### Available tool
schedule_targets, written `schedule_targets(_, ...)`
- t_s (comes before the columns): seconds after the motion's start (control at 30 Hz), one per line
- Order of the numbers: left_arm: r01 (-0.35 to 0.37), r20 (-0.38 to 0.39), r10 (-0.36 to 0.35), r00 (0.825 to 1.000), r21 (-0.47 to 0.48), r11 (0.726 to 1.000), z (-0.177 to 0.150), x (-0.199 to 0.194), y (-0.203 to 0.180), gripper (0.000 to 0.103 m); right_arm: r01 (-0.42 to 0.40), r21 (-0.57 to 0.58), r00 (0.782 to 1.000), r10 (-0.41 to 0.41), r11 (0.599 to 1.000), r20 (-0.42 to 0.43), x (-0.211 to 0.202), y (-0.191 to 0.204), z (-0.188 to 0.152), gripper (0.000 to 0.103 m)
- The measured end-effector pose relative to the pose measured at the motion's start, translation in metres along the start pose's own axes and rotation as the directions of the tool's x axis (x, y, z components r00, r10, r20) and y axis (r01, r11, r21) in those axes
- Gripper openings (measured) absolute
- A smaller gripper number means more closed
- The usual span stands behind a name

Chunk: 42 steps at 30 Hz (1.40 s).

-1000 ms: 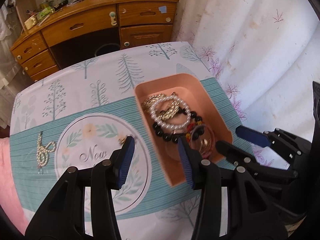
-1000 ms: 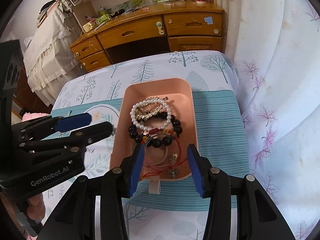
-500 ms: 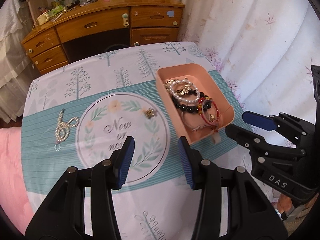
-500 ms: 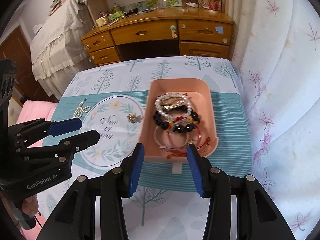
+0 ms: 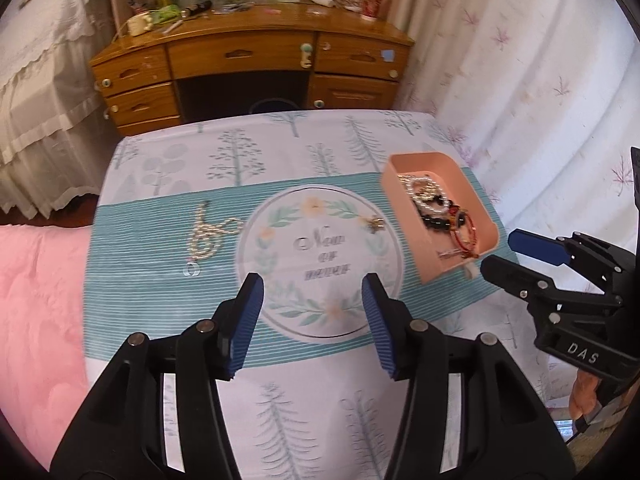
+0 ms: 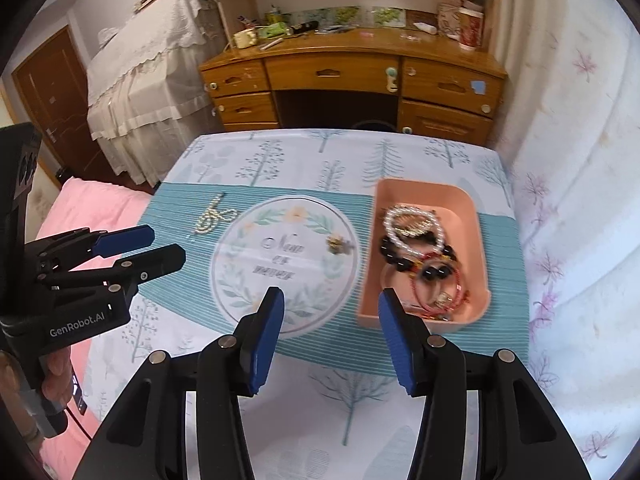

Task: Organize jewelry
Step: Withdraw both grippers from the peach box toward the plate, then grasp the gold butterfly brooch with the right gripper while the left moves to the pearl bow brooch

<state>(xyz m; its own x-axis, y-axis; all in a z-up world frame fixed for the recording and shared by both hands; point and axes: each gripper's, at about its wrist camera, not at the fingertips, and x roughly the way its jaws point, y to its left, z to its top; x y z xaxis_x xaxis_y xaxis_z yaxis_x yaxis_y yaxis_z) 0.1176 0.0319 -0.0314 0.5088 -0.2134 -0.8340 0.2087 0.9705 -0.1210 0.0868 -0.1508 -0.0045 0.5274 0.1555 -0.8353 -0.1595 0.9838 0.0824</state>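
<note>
On striped cloth (image 5: 152, 232): beaded pearl strand (image 5: 208, 232), rounded pink tray (image 6: 478, 240).

This is a bedroom in someone's home. A wooden desk (image 6: 352, 76) with drawers on both sides and a dark kneehole stands against the far wall, its top cluttered with small household bits, a paper cup (image 6: 470, 28) among them (the rest is too small to name). Beside it a piece of furniture is draped in a white lace-edged cover (image 6: 148, 68), and a brown wooden door (image 6: 52, 96) shows at the left. White curtains printed with pink leaves (image 6: 568, 140) hang along the right. In front sits a table under a cloth printed with trees (image 6: 280, 160), and a pink quilted bedspread (image 5: 36, 300) lies just beside it.
</note>
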Motion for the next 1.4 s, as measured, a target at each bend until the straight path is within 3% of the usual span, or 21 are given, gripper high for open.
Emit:
schedule_targets(0.3, -0.038, -0.008, 0.037, 0.999, -0.07, 0.997, -0.005, 0.004, 0.062, 0.048, -0.021, 0.013, 0.998, 0.022, 1.0, -0.06, 0.036, 0.026, 0.022, 0.05)
schedule_targets(0.57, -0.056, -0.056, 0.048, 0.997, -0.142, 0.988, -0.002, 0.045, 0.111, 0.048, -0.006, 0.096, 0.99, 0.02, 0.995, -0.141, 0.094, 0.015, 0.043, 0.05)
schedule_targets(0.77, -0.024, -0.095, 0.004, 0.996, -0.208, 0.978, 0.002, 0.078, 0.142, 0.048, 0.017, 0.126, 0.982, 0.007, 0.992, -0.187, 0.134, 0.012, 0.054, 0.05)
schedule_targets(1.4, -0.008, -0.122, -0.016, 0.992, -0.194, 0.981, 0.023, 0.122, 0.153, 0.048, 0.146, 0.126, 0.955, -0.106, 0.981, -0.277, 0.213, 0.019, 0.073, 0.05)
